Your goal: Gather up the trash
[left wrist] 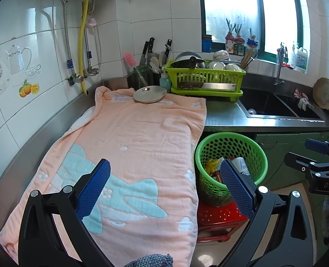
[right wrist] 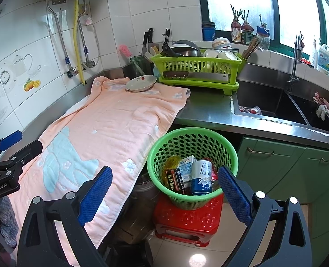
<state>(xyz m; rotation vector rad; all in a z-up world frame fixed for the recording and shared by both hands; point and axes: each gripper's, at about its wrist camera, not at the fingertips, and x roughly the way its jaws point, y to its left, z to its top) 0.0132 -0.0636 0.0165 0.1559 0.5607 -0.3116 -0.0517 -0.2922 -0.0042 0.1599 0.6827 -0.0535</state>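
A green perforated basket stands on a red stool beside the counter. Inside lie a blue and white can, a white carton, a dark box and a yellow wrapper. My right gripper is open, empty, low in front of the basket. My left gripper is open too, empty, above the near end of the pink towel. Each gripper shows at the edge of the other's view.
A plate sits on the towel's far end. Behind it a green dish rack holds bowls and a cleaver, with a knife block to its left. A steel double sink lies to the right above green cabinets.
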